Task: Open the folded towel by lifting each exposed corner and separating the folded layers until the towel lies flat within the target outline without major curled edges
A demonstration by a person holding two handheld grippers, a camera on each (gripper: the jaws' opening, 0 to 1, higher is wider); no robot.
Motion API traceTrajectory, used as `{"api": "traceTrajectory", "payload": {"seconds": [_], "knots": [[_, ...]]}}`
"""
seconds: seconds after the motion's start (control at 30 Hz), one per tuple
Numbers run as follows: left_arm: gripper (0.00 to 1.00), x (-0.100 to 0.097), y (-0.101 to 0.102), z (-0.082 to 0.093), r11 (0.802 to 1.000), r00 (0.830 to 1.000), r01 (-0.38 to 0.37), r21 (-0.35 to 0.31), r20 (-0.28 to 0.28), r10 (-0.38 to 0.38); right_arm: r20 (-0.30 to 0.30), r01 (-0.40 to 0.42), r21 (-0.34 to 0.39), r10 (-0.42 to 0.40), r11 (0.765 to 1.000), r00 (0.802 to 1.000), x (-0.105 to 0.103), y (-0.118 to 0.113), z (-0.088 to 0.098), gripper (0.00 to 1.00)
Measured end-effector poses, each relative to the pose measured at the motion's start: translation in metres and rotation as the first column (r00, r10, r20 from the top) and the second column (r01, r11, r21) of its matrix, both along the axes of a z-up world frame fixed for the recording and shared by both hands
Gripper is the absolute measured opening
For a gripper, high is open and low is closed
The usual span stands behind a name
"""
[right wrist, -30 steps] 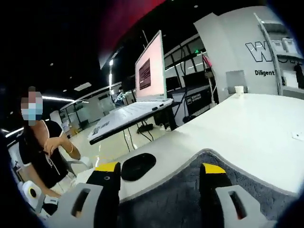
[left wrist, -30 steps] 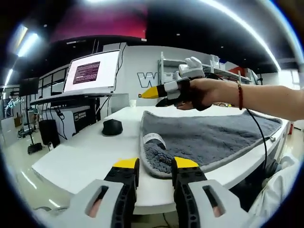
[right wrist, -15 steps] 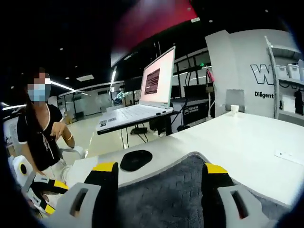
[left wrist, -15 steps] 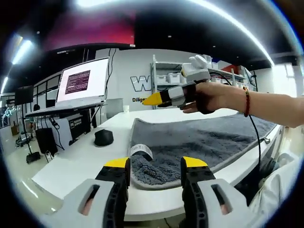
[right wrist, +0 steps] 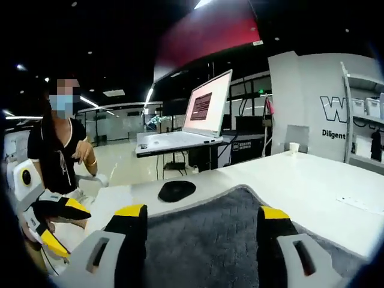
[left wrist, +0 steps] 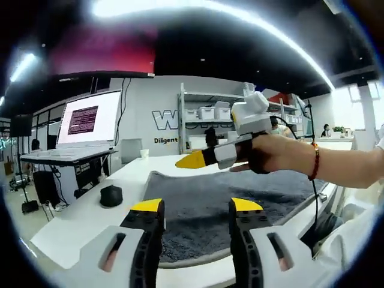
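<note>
Left gripper view: the left gripper point(left wrist: 195, 210) rises from the bottom centre of the frame, its two yellow-tipped jaws standing apart with nothing between them, just above the near edge of the grey towel point(left wrist: 210, 204). The towel lies spread over the white bench point(left wrist: 78, 225), filling the lower middle of the picture; its near edge shows a paler border. In the centre right, a hand point(left wrist: 270, 156) holds the right gripper point(left wrist: 192, 161) above the towel, its yellow tip pointing toward the left of the frame; from this side I cannot tell how its jaws stand. A dark computer mouse point(left wrist: 111, 195) sits on the bench at left, clear of the towel. Farther left, an open laptop point(left wrist: 84, 129) stands on a raised stand.

In the right gripper view, the right gripper point(right wrist: 204, 219) comes up from the bottom, jaws set wide with only air between them, over the towel point(right wrist: 204, 234), whose corner points toward the middle of the frame. The mouse point(right wrist: 177, 191) lies just beyond that corner, the laptop point(right wrist: 198, 117) behind it. At the lower left edge the left gripper point(right wrist: 57, 225) shows with its jaws parted, beside a person point(right wrist: 60, 156) in a dark top.
</note>
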State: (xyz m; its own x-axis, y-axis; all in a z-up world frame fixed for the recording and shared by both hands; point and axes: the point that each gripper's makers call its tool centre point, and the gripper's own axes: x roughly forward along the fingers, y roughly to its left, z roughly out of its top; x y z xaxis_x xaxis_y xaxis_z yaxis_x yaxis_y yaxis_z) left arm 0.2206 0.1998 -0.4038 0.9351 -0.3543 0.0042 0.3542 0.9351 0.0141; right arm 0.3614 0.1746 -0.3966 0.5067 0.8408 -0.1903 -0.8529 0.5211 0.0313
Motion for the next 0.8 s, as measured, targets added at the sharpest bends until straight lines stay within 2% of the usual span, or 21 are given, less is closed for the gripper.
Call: {"api": "traceTrajectory", "payload": {"seconds": [0.13,0.2,0.23,0.53,0.63,0.8], "knots": [[0.43,-0.001,-0.007,0.001,1.0,1.0,0.009,0.028,-0.007,-0.009,-0.004,-0.009,-0.004,0.009,1.0,1.0,-0.016,-0.005,-0.007,0.76],[0.45,-0.002,-0.014,0.003,0.997,1.0,0.014,0.081,-0.001,-0.014,0.019,-0.013,-0.03,0.013,0.999,1.0,-0.02,-0.009,-0.009,0.76],[0.46,-0.002,-0.016,0.003,0.997,1.0,0.019,0.076,-0.006,-0.019,0.03,-0.018,-0.045,0.02,0.999,0.999,-0.022,-0.012,-0.009,0.77],[0.51,-0.003,-0.029,0.004,0.996,0.999,0.046,0.081,-0.012,-0.045,0.052,-0.027,-0.024,0.028,0.999,0.998,-0.033,-0.022,-0.003,0.77],[0.53,-0.006,-0.038,0.005,0.992,0.998,0.064,0.113,-0.007,-0.064,0.061,-0.025,-0.042,0.027,0.999,0.998,-0.037,-0.03,-0.005,0.78],[0.56,-0.008,-0.052,0.01,0.987,0.995,0.094,0.13,0.008,-0.096,0.076,-0.023,-0.019,0.024,1.0,0.997,-0.042,-0.037,-0.002,0.79]]}}
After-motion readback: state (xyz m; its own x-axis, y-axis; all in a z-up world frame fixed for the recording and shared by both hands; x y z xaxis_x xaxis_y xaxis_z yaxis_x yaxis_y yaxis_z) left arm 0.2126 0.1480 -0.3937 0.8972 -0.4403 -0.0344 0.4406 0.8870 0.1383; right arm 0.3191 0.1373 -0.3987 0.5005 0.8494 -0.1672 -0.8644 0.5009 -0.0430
